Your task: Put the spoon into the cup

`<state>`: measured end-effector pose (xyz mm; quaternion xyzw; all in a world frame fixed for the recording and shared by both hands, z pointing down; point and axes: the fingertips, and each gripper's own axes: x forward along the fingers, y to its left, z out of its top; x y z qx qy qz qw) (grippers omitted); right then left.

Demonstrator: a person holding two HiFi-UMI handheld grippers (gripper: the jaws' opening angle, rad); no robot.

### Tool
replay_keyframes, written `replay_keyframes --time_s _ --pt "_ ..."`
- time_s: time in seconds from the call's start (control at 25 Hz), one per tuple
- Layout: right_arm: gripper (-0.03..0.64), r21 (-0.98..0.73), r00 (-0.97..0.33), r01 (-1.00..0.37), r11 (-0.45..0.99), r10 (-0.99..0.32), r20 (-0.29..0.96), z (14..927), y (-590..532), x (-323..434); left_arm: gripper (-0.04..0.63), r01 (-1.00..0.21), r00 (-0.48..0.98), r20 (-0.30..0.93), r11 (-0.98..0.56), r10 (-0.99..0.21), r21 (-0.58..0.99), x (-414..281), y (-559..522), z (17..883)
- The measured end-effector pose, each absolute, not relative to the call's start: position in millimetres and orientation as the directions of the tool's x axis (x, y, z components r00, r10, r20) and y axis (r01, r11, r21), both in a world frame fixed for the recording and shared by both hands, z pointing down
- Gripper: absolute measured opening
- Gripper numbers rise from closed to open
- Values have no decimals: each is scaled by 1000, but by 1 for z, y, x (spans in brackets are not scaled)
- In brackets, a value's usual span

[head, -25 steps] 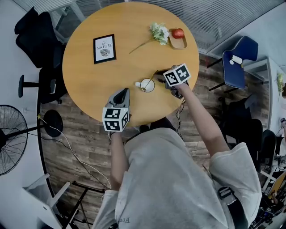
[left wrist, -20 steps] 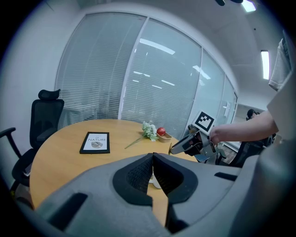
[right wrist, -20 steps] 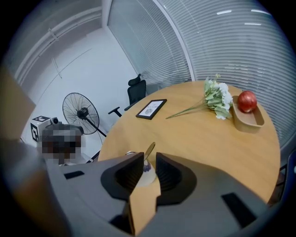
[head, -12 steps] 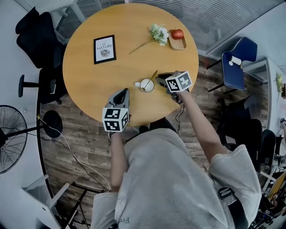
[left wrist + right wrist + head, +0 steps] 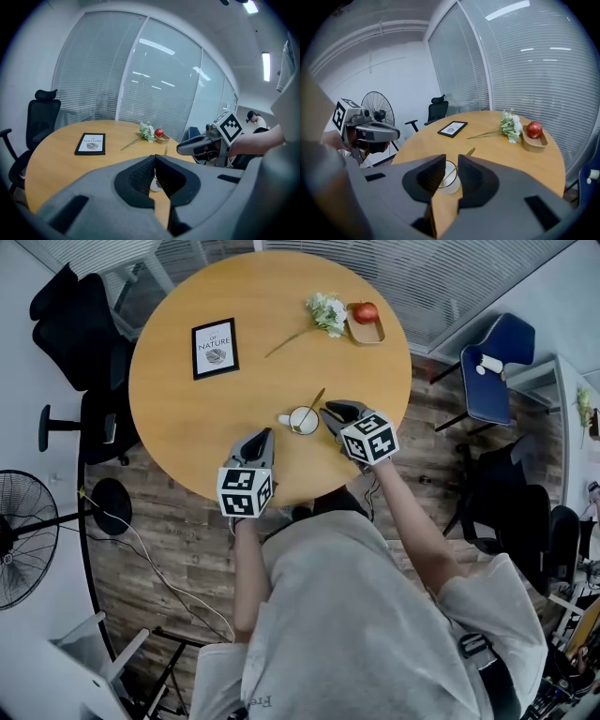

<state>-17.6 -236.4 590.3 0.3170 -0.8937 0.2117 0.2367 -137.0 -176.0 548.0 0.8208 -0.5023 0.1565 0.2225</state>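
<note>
Right hand-held gripper [image 5: 330,412]: jaws apart, empty, just beside small white round cup [image 5: 304,419] on round wooden worktop [image 5: 187,418]. Slim golden-brown spoon [image 5: 315,401] stands in cup, handle leaning out. My left hand-held gripper [image 5: 265,434]: jaws together, empty. Placing looks done. Next I pull clear without knocking handle.

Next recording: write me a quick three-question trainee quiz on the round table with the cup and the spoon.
1. True or false: the slim golden spoon already stands inside the white cup.
2. What lies in the small wooden tray at the table's far edge? A) a red apple B) a lemon C) a phone
3. Fill in: on the right gripper, the jaws stand ____ (apart / together), with nothing held between them.

Key: 1 true; 2 A; 3 apart.
</note>
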Motion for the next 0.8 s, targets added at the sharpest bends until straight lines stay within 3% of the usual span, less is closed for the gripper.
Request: replay_keyframes --time_s 0.8 --pt "71 -249 -650 -747 617 -598 469 571 -204 -27 9 -887 461 470 -412 -753 209 -140 -173 545"
